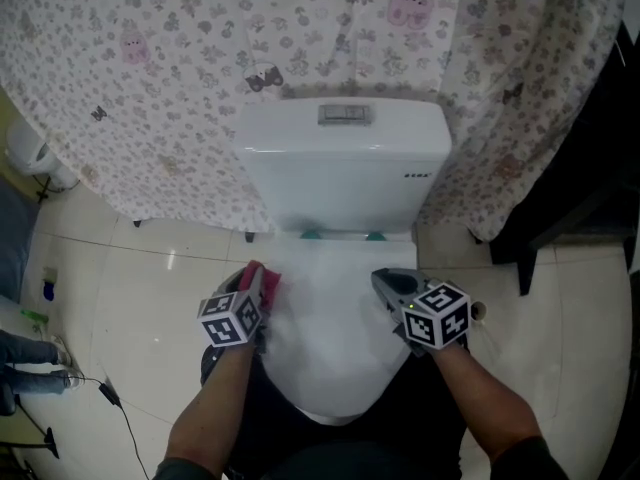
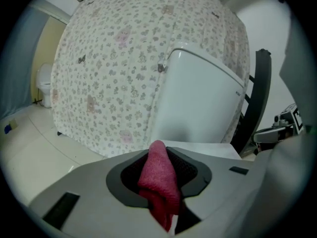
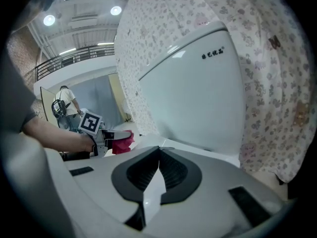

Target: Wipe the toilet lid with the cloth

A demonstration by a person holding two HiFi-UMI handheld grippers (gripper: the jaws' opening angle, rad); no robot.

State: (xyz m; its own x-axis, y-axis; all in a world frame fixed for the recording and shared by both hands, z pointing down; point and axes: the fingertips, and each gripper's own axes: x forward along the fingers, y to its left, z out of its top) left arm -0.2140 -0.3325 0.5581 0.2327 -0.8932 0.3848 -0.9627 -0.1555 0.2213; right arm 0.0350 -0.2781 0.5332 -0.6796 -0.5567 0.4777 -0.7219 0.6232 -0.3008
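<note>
In the head view, the pink cloth is seen pinched in the left gripper at the left edge of the toilet lid; the right gripper is held at its right. In the left gripper view, a limp fold is clamped; the cloth is judged light and soft, best gripped bunched. In the right gripper view, the jaws are drawn together, empty.

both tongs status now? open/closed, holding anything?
Left tongs: closed on the pink cloth.
Right tongs: closed at the tips, holding nothing.
</note>
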